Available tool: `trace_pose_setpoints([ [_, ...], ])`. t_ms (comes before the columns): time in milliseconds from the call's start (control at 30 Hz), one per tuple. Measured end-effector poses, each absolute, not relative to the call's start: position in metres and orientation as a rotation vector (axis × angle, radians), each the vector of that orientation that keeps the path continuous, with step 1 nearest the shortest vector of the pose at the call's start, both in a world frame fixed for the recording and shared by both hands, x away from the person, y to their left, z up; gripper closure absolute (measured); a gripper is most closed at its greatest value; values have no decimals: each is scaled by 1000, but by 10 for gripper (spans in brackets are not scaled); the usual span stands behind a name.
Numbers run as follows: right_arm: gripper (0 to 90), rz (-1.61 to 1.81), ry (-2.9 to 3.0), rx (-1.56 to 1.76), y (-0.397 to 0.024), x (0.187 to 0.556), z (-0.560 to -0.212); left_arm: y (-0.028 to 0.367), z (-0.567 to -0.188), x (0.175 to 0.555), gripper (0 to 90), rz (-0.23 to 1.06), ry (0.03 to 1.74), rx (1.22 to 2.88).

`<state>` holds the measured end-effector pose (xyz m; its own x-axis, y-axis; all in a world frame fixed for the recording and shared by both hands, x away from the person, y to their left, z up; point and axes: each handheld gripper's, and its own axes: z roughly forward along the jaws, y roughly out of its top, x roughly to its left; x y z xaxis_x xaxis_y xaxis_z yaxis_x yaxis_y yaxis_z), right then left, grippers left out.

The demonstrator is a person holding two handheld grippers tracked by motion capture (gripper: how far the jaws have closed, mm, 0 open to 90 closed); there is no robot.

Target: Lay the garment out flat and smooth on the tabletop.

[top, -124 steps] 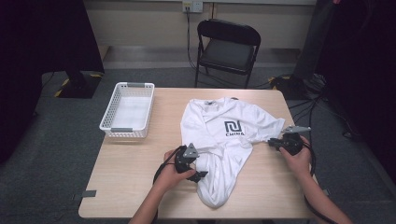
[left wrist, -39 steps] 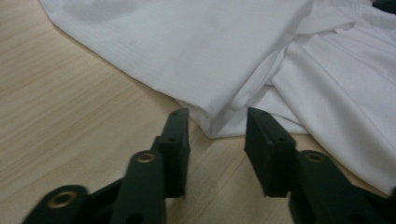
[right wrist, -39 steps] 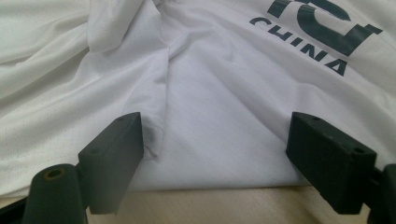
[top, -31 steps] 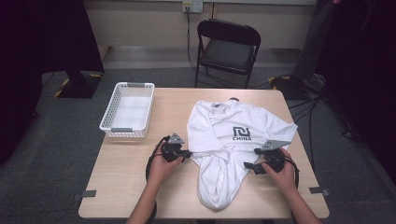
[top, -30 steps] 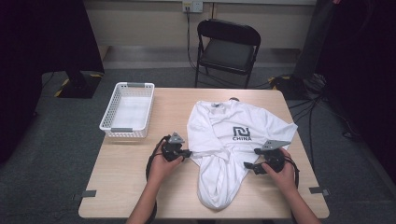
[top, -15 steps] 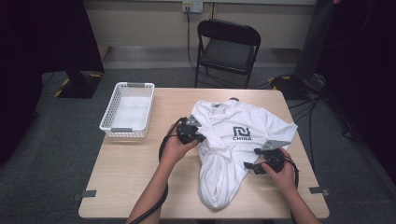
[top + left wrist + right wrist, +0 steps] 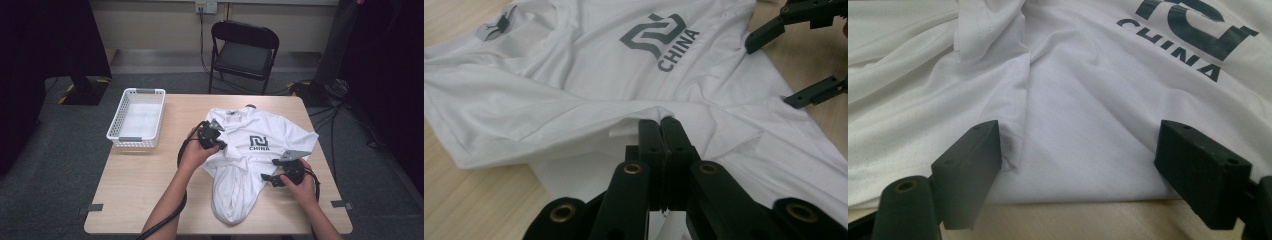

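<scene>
Trouble from here would most likely come from the thin pinch at the left tongs (image 7: 663, 125). Seen along their own black jaws, they are pressed tight together with only a small fold of the white T-shirt (image 7: 260, 150) caught between the tips, near the shirt's left edge below the sleeve. A bite that shallow could slide out if the fold is pulled far or fast, and the cloth would drop back in a heap.

The T-shirt lies on the right half of the tabletop (image 7: 150, 190), print side up, collar toward the far edge and hem bunched toward the person. Its lower part is already gathered and wrinkled, so dragging one edge across could bundle the layers instead of folding them flat.

The right tongs (image 7: 1078, 170) stand spread wide at the shirt's right edge, one jaw over the fabric and one just beside it, gripping nothing. With that side unheld, a pull from the left could haul the whole garment sideways across the smooth wood, maybe toward the near edge where the hem already sits close.

The white basket (image 7: 137, 120) stands well apart at the left, out of harm's way.
</scene>
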<state>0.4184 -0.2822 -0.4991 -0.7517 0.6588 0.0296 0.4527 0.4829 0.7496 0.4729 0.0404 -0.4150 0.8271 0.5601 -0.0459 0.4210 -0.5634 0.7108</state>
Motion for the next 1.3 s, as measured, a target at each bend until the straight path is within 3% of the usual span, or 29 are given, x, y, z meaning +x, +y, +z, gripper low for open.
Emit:
trace_pose_setpoints([
  [800, 180, 1131, 2470, 949, -282, 418, -499, 145, -386, 493, 900, 374, 902, 2259],
  [1300, 179, 1131, 2470, 949, -282, 418, -499, 183, -386, 504, 900, 394, 971, 2197],
])
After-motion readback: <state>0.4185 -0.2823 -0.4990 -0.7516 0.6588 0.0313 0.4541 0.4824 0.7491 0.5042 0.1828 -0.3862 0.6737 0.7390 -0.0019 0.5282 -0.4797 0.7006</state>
